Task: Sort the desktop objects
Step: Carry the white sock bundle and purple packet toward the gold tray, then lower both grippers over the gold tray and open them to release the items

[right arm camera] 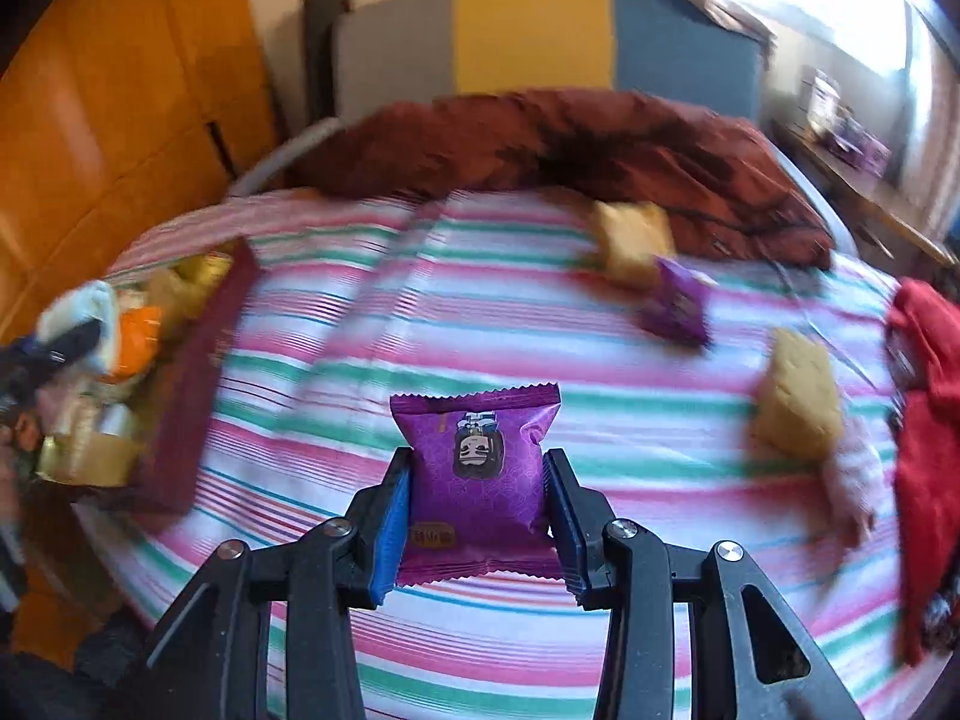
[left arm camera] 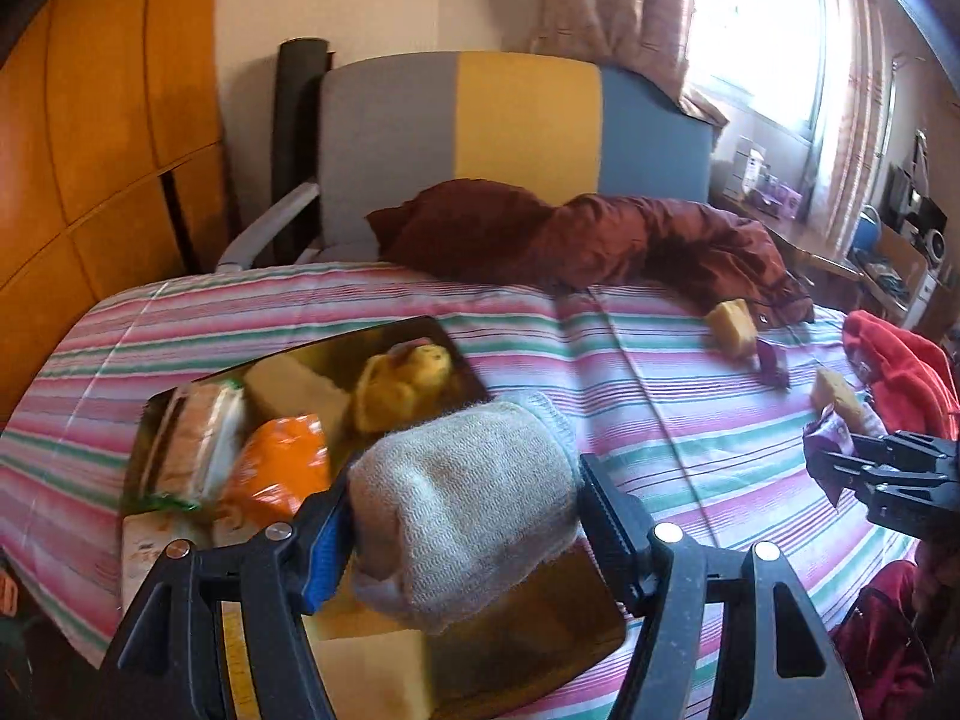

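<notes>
In the left wrist view my left gripper (left arm camera: 465, 498) is shut on a rolled grey sock (left arm camera: 456, 480). It hangs over a gold-lined tray (left arm camera: 540, 630) that holds an orange packet (left arm camera: 282, 468), a yellow item (left arm camera: 402, 384) and other wrapped snacks. In the right wrist view my right gripper (right arm camera: 478, 468) is shut on a purple snack packet (right arm camera: 474, 456), held above the striped bedspread (right arm camera: 480, 312). The right gripper (left arm camera: 840, 468) also shows at the left view's right edge. The tray (right arm camera: 198, 396) with the sock (right arm camera: 84, 312) above it sits at the right view's left edge.
Two yellow cakes (right arm camera: 801, 402) (right arm camera: 633, 237) and another purple packet (right arm camera: 678, 300) lie on the bed's right half. A red garment (right arm camera: 930, 420) lies at the right edge. A maroon quilt (right arm camera: 600, 144) is bunched by the headboard (right arm camera: 528, 30).
</notes>
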`<action>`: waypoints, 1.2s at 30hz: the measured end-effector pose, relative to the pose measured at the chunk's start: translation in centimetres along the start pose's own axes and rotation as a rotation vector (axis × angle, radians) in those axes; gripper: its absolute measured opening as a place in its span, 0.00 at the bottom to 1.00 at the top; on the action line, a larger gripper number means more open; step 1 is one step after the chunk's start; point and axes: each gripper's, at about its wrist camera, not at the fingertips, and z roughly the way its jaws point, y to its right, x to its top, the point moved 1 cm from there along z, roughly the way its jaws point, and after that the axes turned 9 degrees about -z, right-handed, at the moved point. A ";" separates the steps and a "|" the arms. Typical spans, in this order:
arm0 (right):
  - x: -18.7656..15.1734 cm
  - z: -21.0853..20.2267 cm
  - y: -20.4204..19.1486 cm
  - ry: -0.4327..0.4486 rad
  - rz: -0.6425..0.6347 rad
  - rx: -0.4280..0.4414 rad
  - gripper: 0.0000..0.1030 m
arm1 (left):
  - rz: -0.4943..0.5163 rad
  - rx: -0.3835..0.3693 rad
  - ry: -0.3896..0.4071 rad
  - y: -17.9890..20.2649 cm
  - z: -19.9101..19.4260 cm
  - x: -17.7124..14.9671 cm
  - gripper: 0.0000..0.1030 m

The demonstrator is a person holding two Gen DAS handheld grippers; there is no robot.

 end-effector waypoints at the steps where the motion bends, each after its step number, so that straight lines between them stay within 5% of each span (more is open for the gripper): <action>1: 0.6 -0.1 -1.1 0.013 -0.014 0.024 0.41 | -0.010 0.007 0.001 -0.6 -0.1 -0.1 0.67; 18: 5.8 2.2 -16.1 0.080 -0.178 0.277 0.41 | -0.127 0.106 0.037 -7.5 -1.6 -0.4 0.67; 36: 7.5 4.1 -20.5 0.070 -0.226 0.320 0.41 | -0.200 0.148 0.020 -10.7 -0.8 -0.3 0.67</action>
